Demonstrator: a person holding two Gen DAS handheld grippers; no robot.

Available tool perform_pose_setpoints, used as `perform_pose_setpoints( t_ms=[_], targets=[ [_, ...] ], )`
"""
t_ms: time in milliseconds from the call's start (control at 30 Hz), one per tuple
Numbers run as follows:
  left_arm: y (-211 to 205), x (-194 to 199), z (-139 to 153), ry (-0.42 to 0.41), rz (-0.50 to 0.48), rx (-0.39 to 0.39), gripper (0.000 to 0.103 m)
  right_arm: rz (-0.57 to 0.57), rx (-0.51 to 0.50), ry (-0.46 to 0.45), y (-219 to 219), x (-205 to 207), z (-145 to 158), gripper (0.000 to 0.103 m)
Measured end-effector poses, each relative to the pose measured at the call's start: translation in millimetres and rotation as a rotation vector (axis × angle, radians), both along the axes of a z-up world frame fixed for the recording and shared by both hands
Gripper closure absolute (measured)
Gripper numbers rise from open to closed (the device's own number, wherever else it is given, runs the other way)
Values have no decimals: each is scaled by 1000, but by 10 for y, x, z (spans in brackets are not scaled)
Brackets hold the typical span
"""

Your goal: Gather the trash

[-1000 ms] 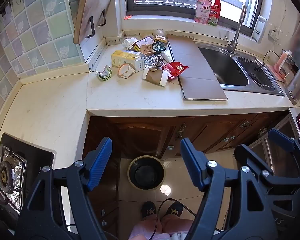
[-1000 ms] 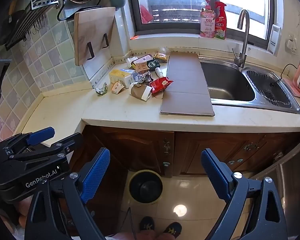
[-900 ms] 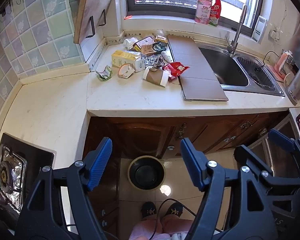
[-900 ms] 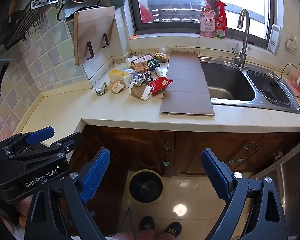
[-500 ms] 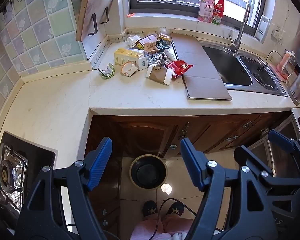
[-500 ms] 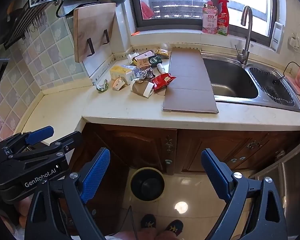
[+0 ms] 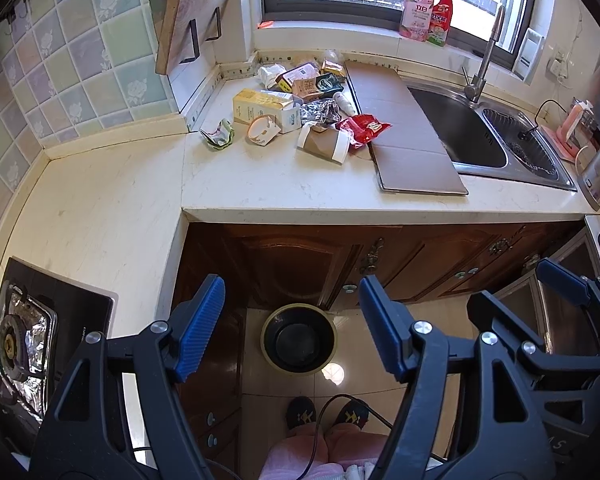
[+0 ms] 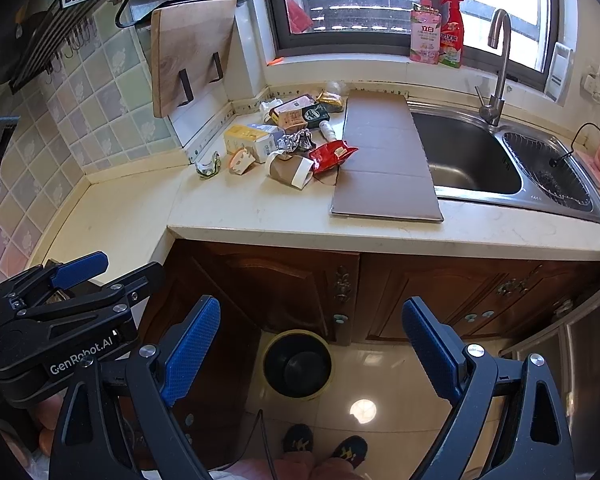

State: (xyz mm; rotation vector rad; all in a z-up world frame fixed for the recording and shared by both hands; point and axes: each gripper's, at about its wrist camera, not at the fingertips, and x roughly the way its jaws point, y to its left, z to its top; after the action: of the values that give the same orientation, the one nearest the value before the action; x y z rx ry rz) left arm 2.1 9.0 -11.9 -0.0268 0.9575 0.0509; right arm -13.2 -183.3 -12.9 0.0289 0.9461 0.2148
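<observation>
Both your grippers hang empty with jaws spread wide — the left gripper point(image 7: 292, 322) and the right gripper point(image 8: 312, 344) each frame the black bin point(image 7: 299, 338) on the floor between their pads, while the trash pile point(image 7: 300, 114) lies well beyond the fingertips, up on the counter point(image 7: 260, 184). The likeliest slip from here is in the pile itself: the crushed paper cup point(image 7: 323, 145), red wrapper point(image 7: 362, 128) and foil point(image 7: 320, 112) touch or overlap, so a careless close could drag a neighbour off the edge or pinch only a corner. The cardboard sheet point(image 7: 404, 128) overhangs the sink point(image 7: 460, 132) and could tip in. The floor looks glossy, with your feet point(image 7: 326, 414) and a cable near the bin.
</observation>
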Motion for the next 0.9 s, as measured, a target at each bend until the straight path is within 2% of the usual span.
perform_pose_setpoints(
  t_ms=[900],
  targets=[
    [36, -111, 30, 5, -22, 7, 37, -14, 5, 3, 53, -131, -66, 10]
  ],
)
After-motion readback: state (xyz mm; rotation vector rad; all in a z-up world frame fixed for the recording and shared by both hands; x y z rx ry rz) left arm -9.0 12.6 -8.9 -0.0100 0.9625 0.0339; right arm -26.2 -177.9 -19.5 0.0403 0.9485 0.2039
